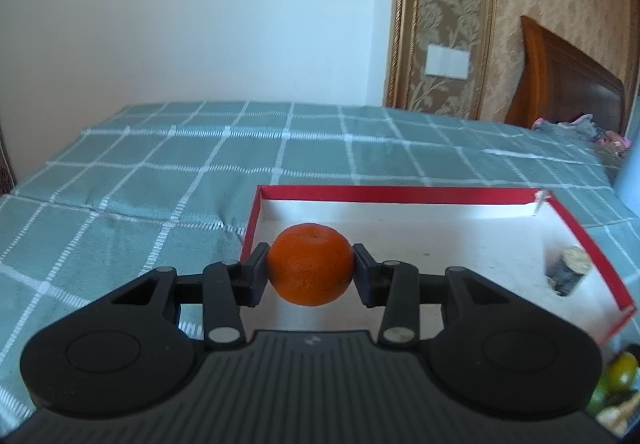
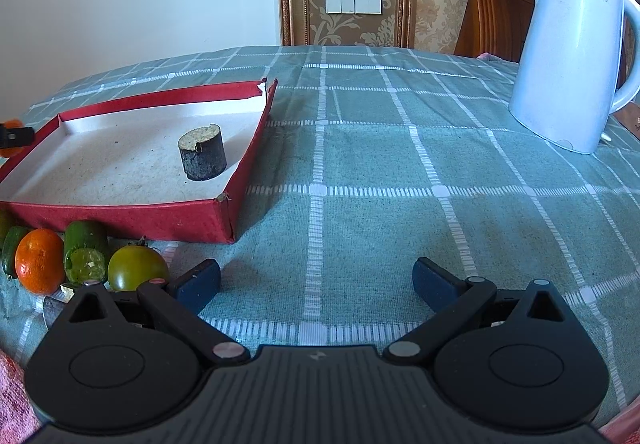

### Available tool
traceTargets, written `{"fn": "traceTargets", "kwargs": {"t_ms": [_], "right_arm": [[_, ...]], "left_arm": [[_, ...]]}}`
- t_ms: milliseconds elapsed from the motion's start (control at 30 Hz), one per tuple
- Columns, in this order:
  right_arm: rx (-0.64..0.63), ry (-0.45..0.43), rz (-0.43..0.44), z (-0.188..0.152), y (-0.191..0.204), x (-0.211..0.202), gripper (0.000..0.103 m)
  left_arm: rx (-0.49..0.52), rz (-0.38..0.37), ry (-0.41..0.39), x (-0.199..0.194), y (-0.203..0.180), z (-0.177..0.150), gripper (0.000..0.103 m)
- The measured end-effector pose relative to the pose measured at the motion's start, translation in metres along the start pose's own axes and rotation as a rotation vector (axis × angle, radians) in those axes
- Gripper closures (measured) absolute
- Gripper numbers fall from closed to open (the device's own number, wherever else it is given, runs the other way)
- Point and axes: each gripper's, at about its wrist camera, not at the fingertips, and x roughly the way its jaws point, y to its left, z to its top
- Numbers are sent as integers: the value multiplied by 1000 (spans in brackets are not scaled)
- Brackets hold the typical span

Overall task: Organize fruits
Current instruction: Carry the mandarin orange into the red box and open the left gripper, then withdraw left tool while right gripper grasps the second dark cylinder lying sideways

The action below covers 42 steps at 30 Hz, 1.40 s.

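Note:
My left gripper (image 1: pixel 311 268) is shut on an orange mandarin (image 1: pixel 311 264), held in the air over the near left part of a shallow red box (image 1: pixel 400 194) with a white floor. A dark stubby cylinder (image 1: pixel 570 270) stands inside the box at the right. In the right wrist view the same box (image 2: pixel 132 222) lies at the left with the cylinder (image 2: pixel 203 152) in it. In front of it lie a second mandarin (image 2: pixel 39 260), a cut green piece (image 2: pixel 86 258) and a green tomato (image 2: pixel 137 268). My right gripper (image 2: pixel 316 286) hovers open over bare cloth.
A teal checked cloth (image 2: pixel 380 171) covers the table. A pale blue electric kettle (image 2: pixel 572 55) stands at the back right. A wooden chair back (image 2: pixel 492 3) rises behind the table, against patterned wallpaper. More green and yellowish fruit (image 1: pixel 620 372) shows at the left wrist view's lower right corner.

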Motion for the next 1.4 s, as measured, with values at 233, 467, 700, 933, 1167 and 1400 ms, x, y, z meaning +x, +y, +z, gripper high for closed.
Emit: {"fn": "traceTargets", "kwargs": {"t_ms": [233, 467, 700, 933, 1167, 1400], "right_arm": [[15, -4, -1, 1, -1, 1, 0], [16, -5, 0, 1, -2, 1, 0], [18, -7, 1, 2, -2, 1, 0], [17, -7, 1, 1, -2, 1, 0], [20, -8, 4, 2, -3, 1, 0], [45, -37, 41, 2, -5, -3, 0]], "left_arm": [[2, 28, 51, 27, 2, 4, 63], [38, 19, 99, 37, -7, 1, 62], [37, 13, 101, 30, -8, -2, 55], [31, -1, 23, -12, -8, -2, 22], [68, -35, -51, -77, -12, -35, 22], [1, -92, -60, -131, 0, -82, 18]]}}
